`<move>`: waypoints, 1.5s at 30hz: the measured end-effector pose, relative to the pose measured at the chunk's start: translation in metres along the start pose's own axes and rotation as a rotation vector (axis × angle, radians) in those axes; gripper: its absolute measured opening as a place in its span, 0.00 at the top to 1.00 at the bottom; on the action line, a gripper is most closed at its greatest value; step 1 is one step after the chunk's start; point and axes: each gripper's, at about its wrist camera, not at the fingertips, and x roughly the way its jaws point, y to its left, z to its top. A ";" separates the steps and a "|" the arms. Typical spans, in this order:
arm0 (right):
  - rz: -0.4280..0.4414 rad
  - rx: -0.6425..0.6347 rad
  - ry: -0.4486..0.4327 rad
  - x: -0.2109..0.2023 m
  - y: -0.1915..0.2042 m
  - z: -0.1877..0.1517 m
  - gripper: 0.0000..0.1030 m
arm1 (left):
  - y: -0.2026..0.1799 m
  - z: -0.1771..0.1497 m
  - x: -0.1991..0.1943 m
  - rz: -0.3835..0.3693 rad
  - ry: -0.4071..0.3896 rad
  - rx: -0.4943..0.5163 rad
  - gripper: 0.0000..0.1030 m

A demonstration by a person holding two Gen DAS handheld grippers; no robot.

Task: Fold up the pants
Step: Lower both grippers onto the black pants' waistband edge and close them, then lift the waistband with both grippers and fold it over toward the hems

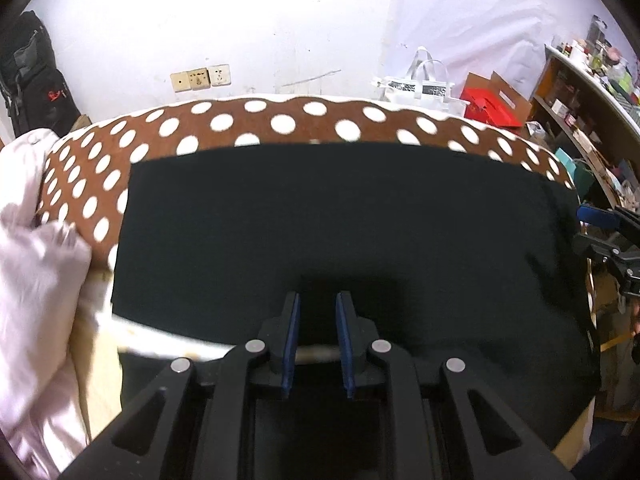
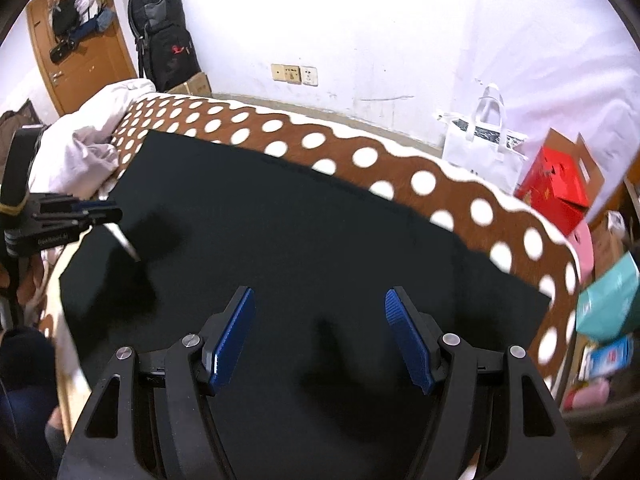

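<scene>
Looking along the left wrist view, the left gripper [image 1: 317, 338] sits low in the frame, its jaws narrowed with a gap between; whether they pinch cloth I cannot tell. The pants [image 1: 340, 232] fill the centre as a flat dark rectangle on the polka-dot bedspread [image 1: 224, 124]. In the right wrist view, the right gripper [image 2: 320, 336] hangs released above them, so the folding looks largely done.

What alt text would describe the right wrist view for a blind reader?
The right gripper, jaws wide open, hovers over black pants lying flat on a brown blanket with white dots. The left gripper is at the pants' left edge; a white wall, a red box and a backpack stand behind.
</scene>
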 end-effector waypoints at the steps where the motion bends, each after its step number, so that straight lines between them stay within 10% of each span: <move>1: -0.005 -0.017 0.001 0.005 -0.005 0.005 0.34 | 0.003 0.008 0.005 -0.001 -0.002 -0.002 0.80; 19: 0.036 -0.230 0.157 0.087 -0.053 0.049 0.34 | 0.035 0.065 0.070 0.054 0.016 -0.032 0.80; 23: 0.042 -0.266 0.178 0.084 -0.047 0.047 0.84 | 0.033 0.058 0.076 0.052 0.031 -0.028 0.80; 30: -0.009 -0.323 0.141 0.050 -0.025 0.043 0.94 | 0.038 0.049 0.058 0.023 0.011 -0.103 0.80; 45: 0.032 -0.262 0.063 -0.059 0.086 -0.097 0.94 | 0.069 -0.039 -0.002 -0.119 -0.012 -0.388 0.79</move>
